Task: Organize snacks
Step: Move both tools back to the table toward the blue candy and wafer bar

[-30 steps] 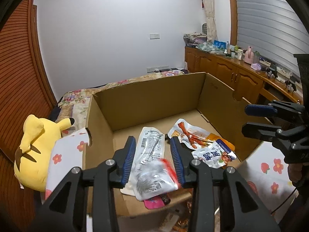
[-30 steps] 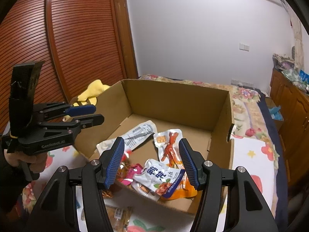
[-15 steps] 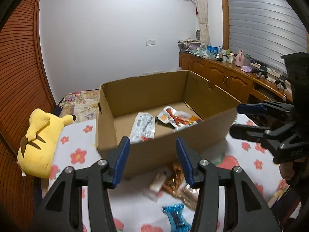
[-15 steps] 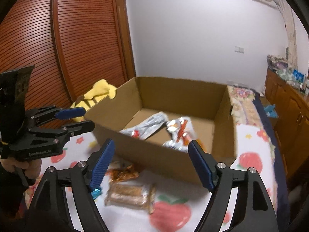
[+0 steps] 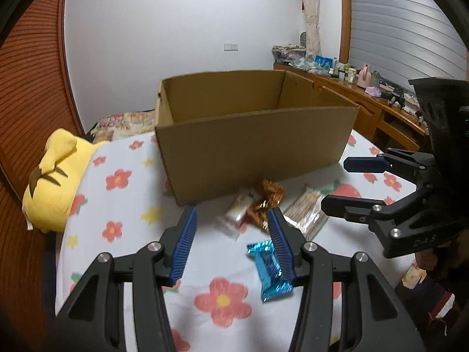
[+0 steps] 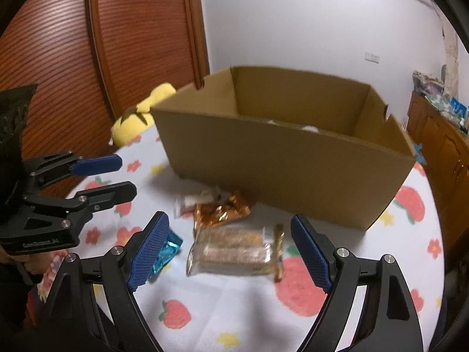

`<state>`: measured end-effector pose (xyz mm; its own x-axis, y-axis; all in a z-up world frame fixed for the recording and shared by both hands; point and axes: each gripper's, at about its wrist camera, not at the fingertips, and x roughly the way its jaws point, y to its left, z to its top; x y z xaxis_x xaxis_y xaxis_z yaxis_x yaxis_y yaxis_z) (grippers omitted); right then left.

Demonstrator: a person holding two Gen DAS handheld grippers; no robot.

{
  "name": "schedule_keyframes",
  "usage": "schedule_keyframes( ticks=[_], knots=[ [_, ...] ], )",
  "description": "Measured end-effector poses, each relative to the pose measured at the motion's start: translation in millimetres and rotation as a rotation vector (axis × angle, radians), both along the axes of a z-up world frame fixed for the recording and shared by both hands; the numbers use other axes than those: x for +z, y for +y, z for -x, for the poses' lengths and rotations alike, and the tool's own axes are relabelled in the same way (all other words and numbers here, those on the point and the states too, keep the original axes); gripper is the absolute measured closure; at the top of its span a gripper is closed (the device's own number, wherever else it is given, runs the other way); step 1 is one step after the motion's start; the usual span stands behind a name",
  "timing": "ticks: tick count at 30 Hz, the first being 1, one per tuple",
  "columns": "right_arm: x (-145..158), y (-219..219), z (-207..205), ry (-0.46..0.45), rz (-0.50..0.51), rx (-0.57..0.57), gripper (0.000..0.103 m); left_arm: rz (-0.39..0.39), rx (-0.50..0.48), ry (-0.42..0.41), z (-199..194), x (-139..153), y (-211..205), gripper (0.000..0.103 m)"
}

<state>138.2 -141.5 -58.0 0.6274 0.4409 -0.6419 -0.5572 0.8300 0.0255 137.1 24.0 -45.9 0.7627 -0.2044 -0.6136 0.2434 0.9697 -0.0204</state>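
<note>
An open cardboard box stands on the flowered cloth. In front of it lie a white packet, an orange foil packet, a clear pack of bars and a blue foil packet. My left gripper is open and empty, with the blue packet by its right finger. My right gripper is open wide and empty, above the clear pack. Each gripper shows in the other view: the right, the left.
A yellow plush toy lies left of the box at the cloth's edge. A wooden sliding door stands behind. A wooden sideboard with bottles and clutter runs along the right wall.
Both grippers have pulled back and down from over the box to the cloth in front of it. The left released a silver packet into the box. The right jaws opened wider.
</note>
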Motion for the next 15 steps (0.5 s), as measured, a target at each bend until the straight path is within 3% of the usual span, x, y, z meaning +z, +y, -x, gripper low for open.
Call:
schedule_keyframes(
  ticks=[15],
  knots=[
    [-45,16,-23,0.099,0.087,-0.047,0.014,-0.007,0.013,0.076,10,-35,5,0.052]
  ],
)
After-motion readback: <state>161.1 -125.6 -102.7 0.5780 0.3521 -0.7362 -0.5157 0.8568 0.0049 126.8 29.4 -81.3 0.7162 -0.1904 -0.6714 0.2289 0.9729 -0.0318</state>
